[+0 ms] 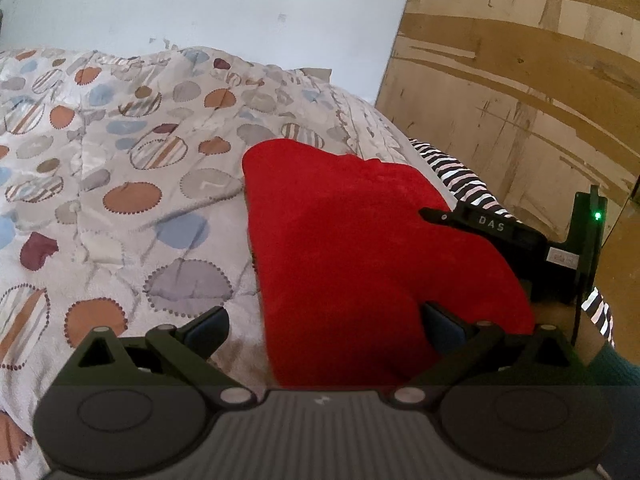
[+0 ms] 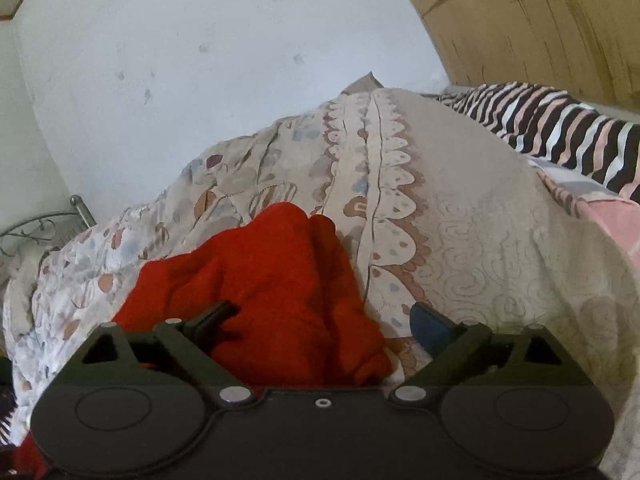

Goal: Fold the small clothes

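Observation:
A small red fleece garment (image 1: 360,248) lies on a patterned bedspread (image 1: 120,160). In the left wrist view my left gripper (image 1: 324,320) is open just above the garment's near left edge; its right finger is over the red cloth, its left finger over the bedspread. The right gripper (image 1: 480,224) shows at the garment's right edge, low over the cloth. In the right wrist view the right gripper (image 2: 326,316) is open, with the bunched red garment (image 2: 272,292) between and under its fingers. Neither holds the cloth.
A black, white and pink striped cloth (image 2: 560,128) lies at the bed's far right by a wooden panel (image 1: 520,60). A pale wall (image 2: 200,60) stands behind the bed. A metal bed frame (image 2: 48,220) shows at the left.

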{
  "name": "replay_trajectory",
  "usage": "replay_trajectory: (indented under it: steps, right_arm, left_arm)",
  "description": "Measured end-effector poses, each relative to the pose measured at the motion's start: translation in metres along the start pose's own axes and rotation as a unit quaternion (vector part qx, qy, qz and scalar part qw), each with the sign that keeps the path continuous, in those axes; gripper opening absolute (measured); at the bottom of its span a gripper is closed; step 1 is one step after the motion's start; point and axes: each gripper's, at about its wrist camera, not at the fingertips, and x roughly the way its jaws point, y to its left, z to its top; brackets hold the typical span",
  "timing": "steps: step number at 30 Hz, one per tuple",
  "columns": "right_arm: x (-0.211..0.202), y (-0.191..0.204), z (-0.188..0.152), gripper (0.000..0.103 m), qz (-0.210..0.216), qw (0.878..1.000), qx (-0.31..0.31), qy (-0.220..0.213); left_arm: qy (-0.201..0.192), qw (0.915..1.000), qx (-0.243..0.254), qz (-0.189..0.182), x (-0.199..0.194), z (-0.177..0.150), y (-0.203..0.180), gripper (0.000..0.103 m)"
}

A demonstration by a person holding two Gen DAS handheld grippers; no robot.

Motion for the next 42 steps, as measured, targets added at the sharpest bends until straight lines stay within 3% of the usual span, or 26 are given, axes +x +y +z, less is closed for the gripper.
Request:
replay_trajectory:
  steps: [7, 12, 14, 16, 18, 21, 25, 31, 38, 42]
  right_arm:
    - [0.000, -0.001, -0.002, 0.095, 0.001, 1.000, 0.000, -0.005]
    - [0.002, -0.001, -0.002, 0.096, 0.003, 1.000, 0.001, -0.005]
    - [0.002, -0.001, -0.002, 0.096, 0.004, 1.000, 0.002, -0.005]
    - [0.002, -0.002, -0.002, 0.096, 0.006, 1.000, 0.003, -0.005]
    - [0.002, -0.002, -0.002, 0.096, 0.007, 1.000, 0.004, -0.006]
    - [0.001, -0.003, -0.003, 0.097, 0.009, 1.000, 0.005, -0.008]
    - [0.001, -0.004, -0.003, 0.097, 0.012, 1.000, 0.008, -0.010]
    - [-0.001, -0.007, -0.004, 0.098, 0.021, 1.000, 0.014, -0.014]
    - [-0.006, -0.018, -0.006, 0.102, 0.062, 0.997, 0.041, -0.027]
    - [-0.015, -0.026, 0.001, 0.102, 0.069, 0.994, 0.084, -0.026]
  left_arm:
    - [0.003, 1.0000, -0.006, -0.002, 0.002, 0.001, 0.000, 0.103]
    - [0.018, 0.9984, -0.053, -0.013, -0.004, 0.015, 0.007, 0.103]
    - [0.000, 0.9977, -0.066, -0.015, -0.013, 0.025, 0.006, 0.102]
    - [-0.028, 0.9954, -0.084, -0.037, -0.019, 0.030, 0.006, 0.102]
    - [-0.027, 0.9922, -0.096, -0.074, -0.016, 0.031, 0.006, 0.102]
    - [0.009, 0.9952, -0.080, -0.056, 0.000, 0.023, -0.001, 0.102]
    - [0.013, 0.9991, -0.022, -0.034, 0.012, 0.006, -0.010, 0.103]
    - [0.025, 0.9985, -0.027, -0.040, 0.016, 0.004, -0.007, 0.103]
    - [0.022, 0.9990, -0.021, -0.033, 0.015, 0.000, -0.011, 0.103]
    - [0.021, 0.9991, -0.019, -0.031, 0.015, 0.000, -0.011, 0.103]
